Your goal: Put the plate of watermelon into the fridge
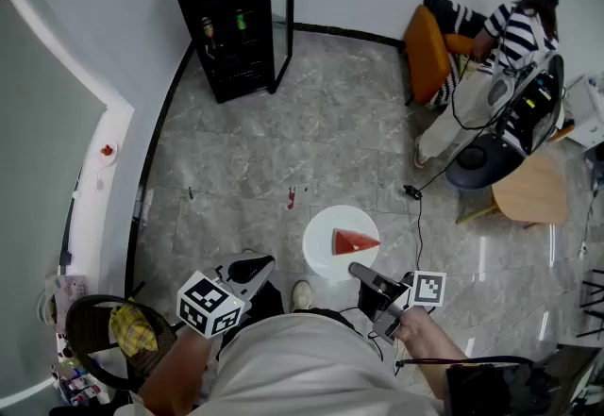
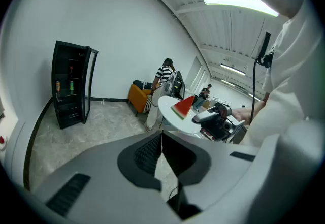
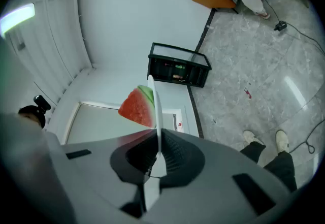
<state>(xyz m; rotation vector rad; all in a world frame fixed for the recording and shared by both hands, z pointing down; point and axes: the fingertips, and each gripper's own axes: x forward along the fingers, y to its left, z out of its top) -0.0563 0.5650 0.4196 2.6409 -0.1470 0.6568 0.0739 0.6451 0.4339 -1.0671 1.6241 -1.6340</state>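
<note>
watermelon wedge (image 1: 355, 241) sits on round white plate (image 1: 324, 224).

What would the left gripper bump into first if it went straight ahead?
Probably the plate with the watermelon, which the right gripper holds up just ahead of the left gripper. Depth is unclear, so it might slip past underneath.

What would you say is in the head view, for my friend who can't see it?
From above: the right gripper pinches the rim of a white plate carrying a watermelon wedge, above a grey floor. The left gripper beside it holds nothing. Far across the room a black fridge stands with its door open.
</note>
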